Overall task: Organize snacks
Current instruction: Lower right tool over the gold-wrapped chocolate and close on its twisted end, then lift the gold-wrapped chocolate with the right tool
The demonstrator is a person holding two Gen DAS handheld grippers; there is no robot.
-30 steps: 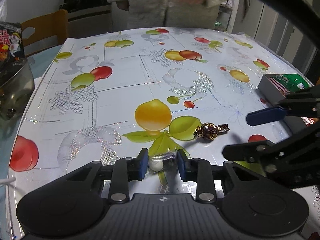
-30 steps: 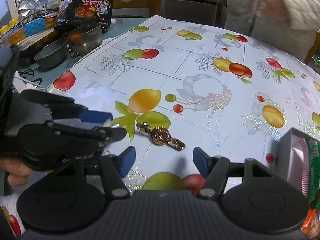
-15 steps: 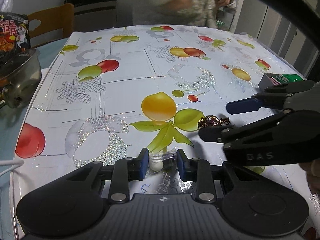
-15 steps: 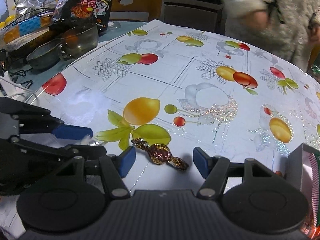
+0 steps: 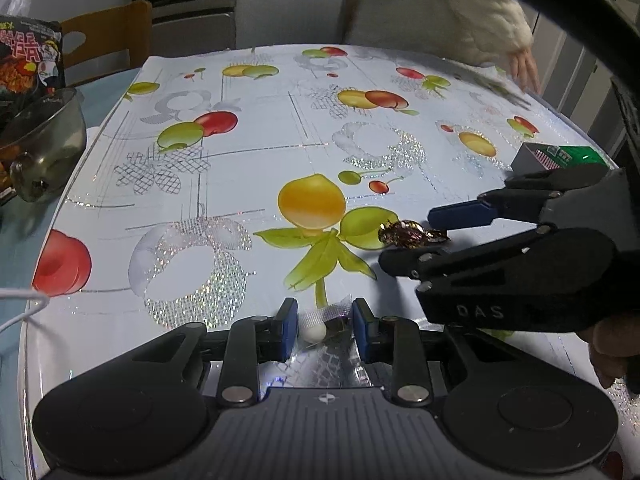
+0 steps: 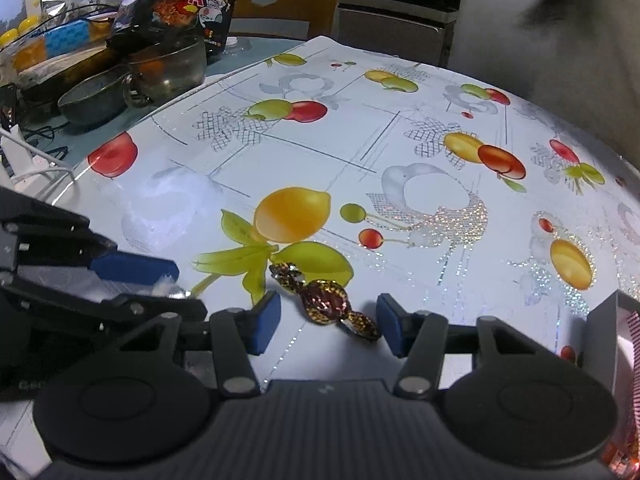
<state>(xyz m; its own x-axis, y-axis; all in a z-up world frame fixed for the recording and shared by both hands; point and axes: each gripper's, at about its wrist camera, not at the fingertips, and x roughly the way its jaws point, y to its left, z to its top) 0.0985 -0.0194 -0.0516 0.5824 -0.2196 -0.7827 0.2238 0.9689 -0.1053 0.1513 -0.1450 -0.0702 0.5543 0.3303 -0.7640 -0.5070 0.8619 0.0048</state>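
Observation:
A gold-and-brown wrapped candy [image 6: 324, 302] lies on the fruit-print tablecloth [image 6: 400, 152]. My right gripper [image 6: 328, 326] straddles it with its jaws closing; the blue pads stand just clear of the wrapper on both sides. The left wrist view shows the same candy [image 5: 404, 233] between the right gripper's [image 5: 414, 240] fingers. My left gripper [image 5: 324, 330] is shut on a clear-wrapped white candy [image 5: 314, 333], low over the cloth. In the right wrist view the left gripper [image 6: 184, 291] sits at the left, wrapper showing between its fingers.
A grey box [image 5: 532, 156] with green packets stands at the table's right edge, also the grey box [image 6: 600, 340] beside my right gripper. A glass bowl [image 5: 44, 148], a pot [image 6: 92, 100] and a noodle packet [image 6: 176, 4] crowd the left. A person [image 5: 440, 12] stands behind the table.
My right gripper came down over the gold-brown candy and its jaws narrowed around it. The person behind the table moved to the right. The left gripper kept still.

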